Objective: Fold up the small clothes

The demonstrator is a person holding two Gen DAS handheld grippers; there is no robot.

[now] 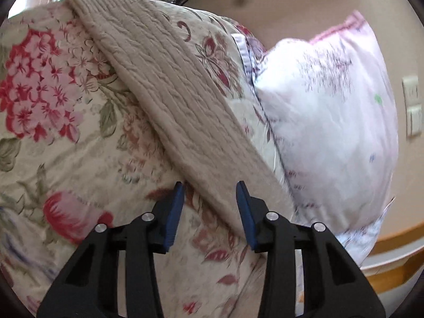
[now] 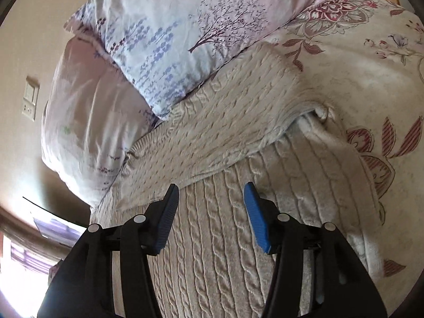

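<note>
A beige cable-knit sweater (image 2: 217, 143) lies on the flowered bedspread (image 2: 371, 84), with one part folded across its body. In the left wrist view the same knit (image 1: 169, 100) runs as a long diagonal band from the upper left down to the lower right. My left gripper (image 1: 210, 188) hovers open over the lower end of that band, nothing between its blue pads. My right gripper (image 2: 211, 189) stands open above the sweater's cabled body, just below the folded edge, and holds nothing.
Two pillows with a lilac tree print (image 2: 185, 26) lean at the head of the bed, touching the sweater's far edge. One pillow (image 1: 331, 122) fills the right of the left wrist view. A wall with a switch plate (image 2: 30, 98) stands behind them.
</note>
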